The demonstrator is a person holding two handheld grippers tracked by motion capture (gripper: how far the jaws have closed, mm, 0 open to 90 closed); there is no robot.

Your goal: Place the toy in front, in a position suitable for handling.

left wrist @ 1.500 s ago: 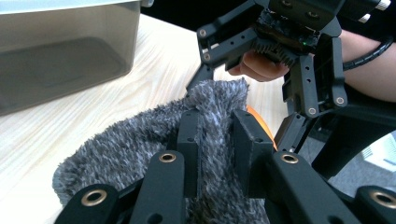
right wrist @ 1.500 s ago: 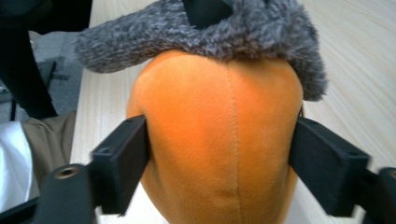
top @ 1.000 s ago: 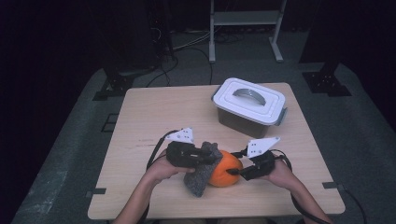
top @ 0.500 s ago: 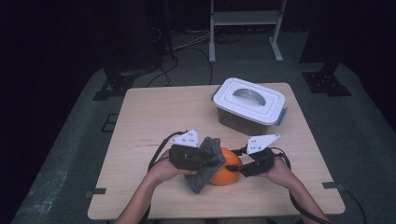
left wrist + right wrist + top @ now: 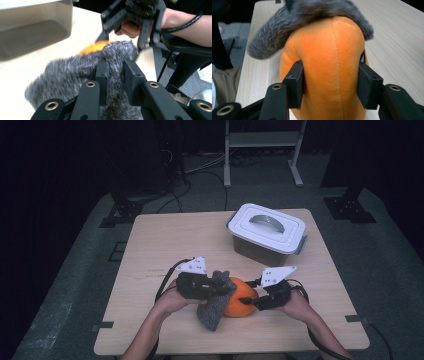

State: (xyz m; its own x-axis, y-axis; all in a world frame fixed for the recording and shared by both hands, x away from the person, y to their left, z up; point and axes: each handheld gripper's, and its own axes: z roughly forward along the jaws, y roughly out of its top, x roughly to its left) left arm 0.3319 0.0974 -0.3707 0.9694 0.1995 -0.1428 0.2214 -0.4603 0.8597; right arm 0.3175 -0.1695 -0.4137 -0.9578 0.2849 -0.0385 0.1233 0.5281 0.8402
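At the near edge of the counter [image 5: 150,250], between the person's two hands, an orange plush toy [image 5: 241,299] sits with a grey fuzzy cloth [image 5: 214,307] draped over its top and hanging down its left side toward the near edge. The left gripper [image 5: 116,72] has its jaws pinched narrow on a fold of that cloth, the fabric bunched up between the pads. The right gripper [image 5: 331,85] comes at the toy from the other side; its jaws, which have just been closing, sit against both flanks of the orange body, a seam running up the middle between them. So the toy lies straight ahead of the right jaws and just beyond the left ones, under the cloth. Any rubbing stroke depends on the right hand steadying it, I'd judge. Farther back to the right stands a lidded plastic storage box [image 5: 267,232], closed, well apart from both hands.
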